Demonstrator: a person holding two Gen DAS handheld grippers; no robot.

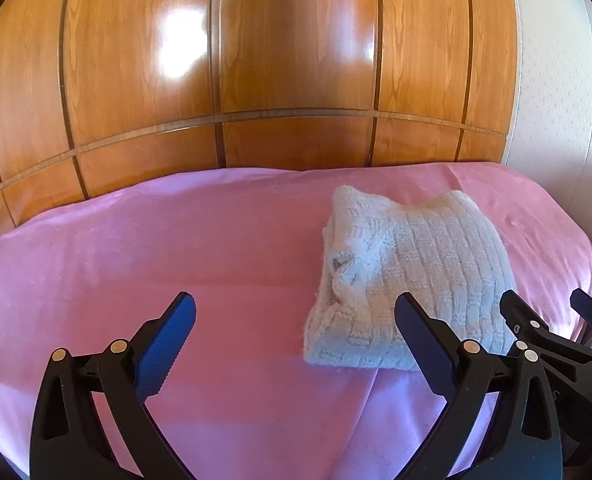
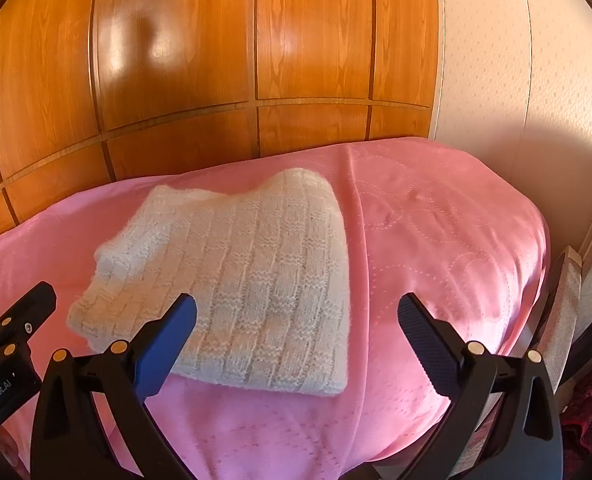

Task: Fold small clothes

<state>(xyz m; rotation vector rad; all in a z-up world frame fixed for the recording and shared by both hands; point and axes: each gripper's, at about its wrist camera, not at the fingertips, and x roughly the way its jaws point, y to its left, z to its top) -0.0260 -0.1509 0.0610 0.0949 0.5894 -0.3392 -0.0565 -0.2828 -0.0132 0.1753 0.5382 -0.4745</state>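
1. With the white knitted sweater (image 2: pixel 232 280) already lying as a folded bundle on the pink bedspread (image 1: pixel 136 240), check edges only.
2. Keep left gripper (image 1: pixel 296 340) and right gripper (image 2: pixel 296 340) spread wide, empty, clear above the cloth.
3. Tuck the loose left-hand flap gently if needed.

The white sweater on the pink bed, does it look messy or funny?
Mostly no. The white knitted sweater lies folded in a neat bundle on the pink bedspread. Only its left edge looks bunched and lumpy. Both the left gripper and the right gripper are open and hold nothing.
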